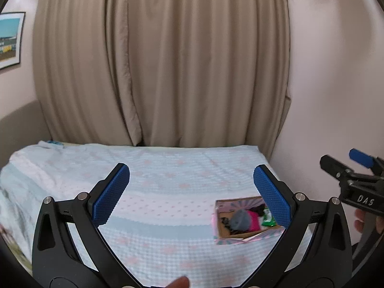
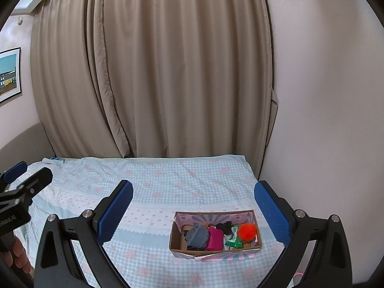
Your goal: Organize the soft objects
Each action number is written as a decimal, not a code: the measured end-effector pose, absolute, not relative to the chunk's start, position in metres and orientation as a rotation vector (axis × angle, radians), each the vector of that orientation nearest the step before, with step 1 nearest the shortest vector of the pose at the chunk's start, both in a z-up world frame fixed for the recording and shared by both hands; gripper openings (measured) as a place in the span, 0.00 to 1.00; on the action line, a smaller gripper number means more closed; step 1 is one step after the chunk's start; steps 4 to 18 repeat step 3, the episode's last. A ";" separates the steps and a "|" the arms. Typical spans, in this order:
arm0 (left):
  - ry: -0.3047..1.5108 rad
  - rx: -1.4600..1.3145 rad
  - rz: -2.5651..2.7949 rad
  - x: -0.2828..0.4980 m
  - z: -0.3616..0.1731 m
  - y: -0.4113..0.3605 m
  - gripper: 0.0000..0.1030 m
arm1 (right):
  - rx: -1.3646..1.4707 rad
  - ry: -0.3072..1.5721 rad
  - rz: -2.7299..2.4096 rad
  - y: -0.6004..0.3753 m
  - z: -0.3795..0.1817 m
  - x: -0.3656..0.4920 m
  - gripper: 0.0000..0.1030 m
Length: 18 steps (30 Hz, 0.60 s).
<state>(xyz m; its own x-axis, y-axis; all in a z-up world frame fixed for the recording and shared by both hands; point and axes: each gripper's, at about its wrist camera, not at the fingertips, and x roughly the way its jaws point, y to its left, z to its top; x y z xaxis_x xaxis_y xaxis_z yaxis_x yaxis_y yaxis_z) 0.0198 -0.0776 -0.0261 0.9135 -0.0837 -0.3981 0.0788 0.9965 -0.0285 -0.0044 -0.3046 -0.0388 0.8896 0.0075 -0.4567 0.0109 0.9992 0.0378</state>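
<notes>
A small cardboard box (image 2: 182,248) with pink and teal sides sits on the bed, right of centre. It holds a grey knitted ball (image 2: 197,236), a magenta pouch (image 2: 215,238), a green packet (image 2: 234,241), an orange fluffy pom-pom (image 2: 248,232) and something black (image 2: 224,226). The box also shows in the left wrist view (image 1: 222,231), partly behind my right finger. My right gripper (image 2: 193,207) is open and empty, held above and in front of the box. My left gripper (image 1: 192,193) is open and empty, to the left of the box.
The bed (image 2: 168,180) has a light blue and pink checked cover. Beige curtains (image 2: 156,72) hang behind it and a pale wall (image 2: 324,120) stands close on the right. A framed picture (image 2: 9,74) hangs on the left wall.
</notes>
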 end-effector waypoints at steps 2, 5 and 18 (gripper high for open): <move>0.407 -0.010 -0.076 0.021 -0.029 -0.075 1.00 | 0.038 0.483 -0.002 -0.304 -0.040 -0.001 0.98; 0.412 -0.011 -0.076 0.021 -0.030 -0.074 1.00 | 0.037 0.487 -0.004 -0.303 -0.042 0.000 0.98; 0.412 -0.011 -0.076 0.021 -0.030 -0.074 1.00 | 0.037 0.487 -0.004 -0.303 -0.042 0.000 0.98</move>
